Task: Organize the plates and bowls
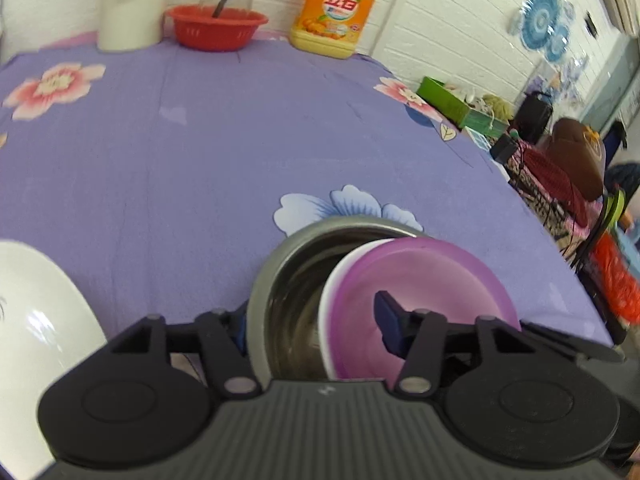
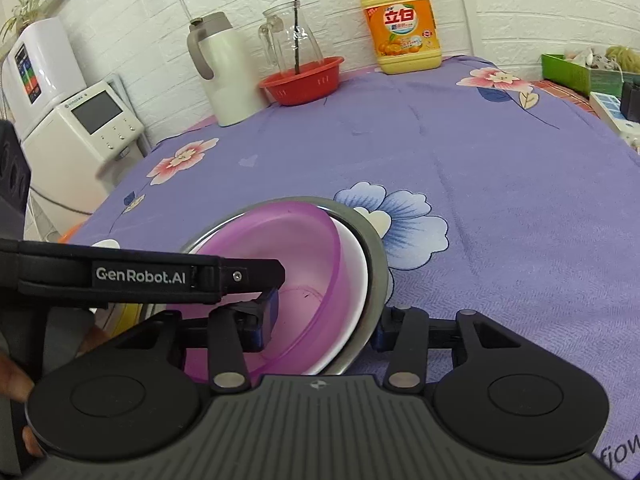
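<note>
A steel bowl (image 1: 276,264) stands on the purple flowered cloth, with a white bowl (image 1: 330,280) and a purple bowl (image 1: 432,272) nested and tilted inside it. My left gripper (image 1: 312,316) straddles the stack's left side, one finger outside the steel wall and the other inside the purple bowl. A gap shows at the inner pad. My right gripper (image 2: 328,308) straddles the right side of the steel bowl (image 2: 378,256). Its left finger is inside the purple bowl (image 2: 296,248), short of the wall, and its right finger is by the steel rim. A finger of the left gripper (image 2: 272,270) reaches in from the left.
A large white plate (image 1: 40,320) lies to the left of the stack. Along the back wall stand a white jug (image 2: 228,76), a glass pitcher in a red basket (image 2: 304,80) and a yellow detergent bottle (image 2: 404,28). A green box (image 2: 576,68) sits at the right edge, and white appliances (image 2: 80,128) stand off the table's left.
</note>
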Motion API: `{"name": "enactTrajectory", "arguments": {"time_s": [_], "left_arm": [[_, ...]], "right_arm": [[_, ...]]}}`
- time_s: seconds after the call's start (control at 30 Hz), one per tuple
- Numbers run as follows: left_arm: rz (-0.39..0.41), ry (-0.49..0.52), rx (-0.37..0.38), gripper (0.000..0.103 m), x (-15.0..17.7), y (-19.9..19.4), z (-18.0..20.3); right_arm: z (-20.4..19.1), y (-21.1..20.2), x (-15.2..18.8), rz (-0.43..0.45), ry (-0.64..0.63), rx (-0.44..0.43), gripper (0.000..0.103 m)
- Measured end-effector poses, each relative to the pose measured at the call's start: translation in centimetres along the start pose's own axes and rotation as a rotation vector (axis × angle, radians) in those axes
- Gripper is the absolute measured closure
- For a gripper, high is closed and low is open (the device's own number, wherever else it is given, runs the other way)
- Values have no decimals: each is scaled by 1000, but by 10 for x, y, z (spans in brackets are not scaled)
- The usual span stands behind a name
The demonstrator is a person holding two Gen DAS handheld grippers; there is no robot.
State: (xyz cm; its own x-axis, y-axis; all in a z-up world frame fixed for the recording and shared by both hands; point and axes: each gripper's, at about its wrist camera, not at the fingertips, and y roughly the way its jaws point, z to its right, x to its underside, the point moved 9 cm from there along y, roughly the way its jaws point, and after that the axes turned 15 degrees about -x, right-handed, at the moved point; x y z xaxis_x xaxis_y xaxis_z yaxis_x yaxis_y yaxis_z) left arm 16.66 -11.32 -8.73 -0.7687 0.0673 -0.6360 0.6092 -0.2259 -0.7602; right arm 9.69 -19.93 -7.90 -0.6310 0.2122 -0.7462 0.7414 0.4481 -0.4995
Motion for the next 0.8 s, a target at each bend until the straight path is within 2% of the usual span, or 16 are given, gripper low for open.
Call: {"name": "enactTrajectory", "arguments": {"time_s": [0.13, 0.27, 0.4, 0.57, 0.67, 0.8], "left_arm": [[41, -24, 27, 48, -10, -19, 3], [116, -56, 7, 48, -23, -52, -17], [168, -113, -109, 48, -25, -87, -71], [183, -208, -258, 48, -9, -112, -143], [165, -253, -294, 48, 5, -116, -172], [140, -283, -293, 48, 18, -109, -192]], "right_arm": [[-9, -12, -10, 25, -31, 41, 25], [-35, -19, -26, 67, -89, 25, 23], [-81, -2, -34, 65, -156, -87, 23], [-140, 40, -21, -7, -198, -257, 21], [-166, 58, -8, -62, -219, -312, 21], [-179, 71, 5, -112, -227, -321, 20]]}}
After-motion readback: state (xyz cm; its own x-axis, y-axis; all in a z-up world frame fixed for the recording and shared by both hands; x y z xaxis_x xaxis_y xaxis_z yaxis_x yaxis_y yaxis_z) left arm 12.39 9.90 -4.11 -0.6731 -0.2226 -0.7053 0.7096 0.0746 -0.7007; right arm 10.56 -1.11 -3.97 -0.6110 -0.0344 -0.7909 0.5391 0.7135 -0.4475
